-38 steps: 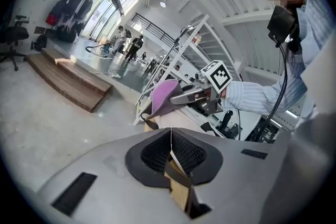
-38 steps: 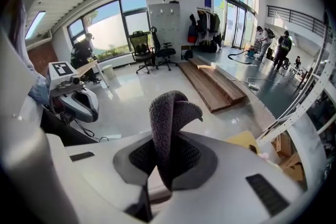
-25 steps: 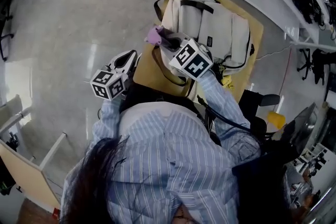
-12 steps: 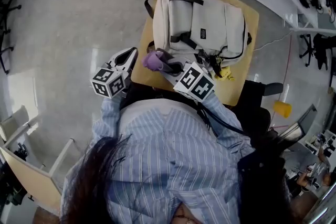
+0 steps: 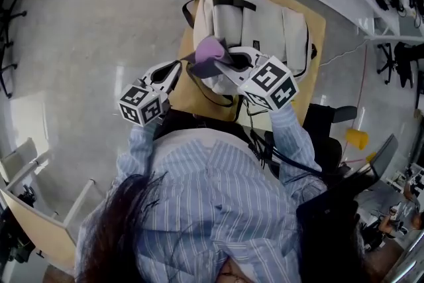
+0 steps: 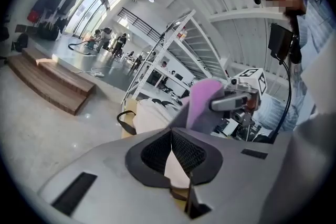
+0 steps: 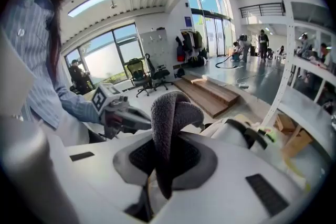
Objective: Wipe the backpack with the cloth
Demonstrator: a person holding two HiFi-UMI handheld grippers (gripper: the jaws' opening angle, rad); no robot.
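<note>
Right gripper (image 5: 224, 63): fingers pinched the purple cloth (image 5: 209, 50) at the near edge of the backpack (image 5: 265, 26), which lay on the table (image 5: 317, 23). Left gripper (image 5: 175, 69): fingers pressed together, empty. Risk: the unsteadied backpack might slide when wiped.

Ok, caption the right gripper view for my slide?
Right gripper, jaws shut on the purple cloth, with the white backpack just beyond.

Right gripper (image 5: 224, 57) is clamped on the cloth (image 5: 209, 50), pointing far-left, right forearm (image 5: 290, 132) stretched forward. Left gripper (image 5: 176, 68) sits near-left of it, jaws together, nothing between, tips pointing far-right, just beside the right gripper's tips.
</note>
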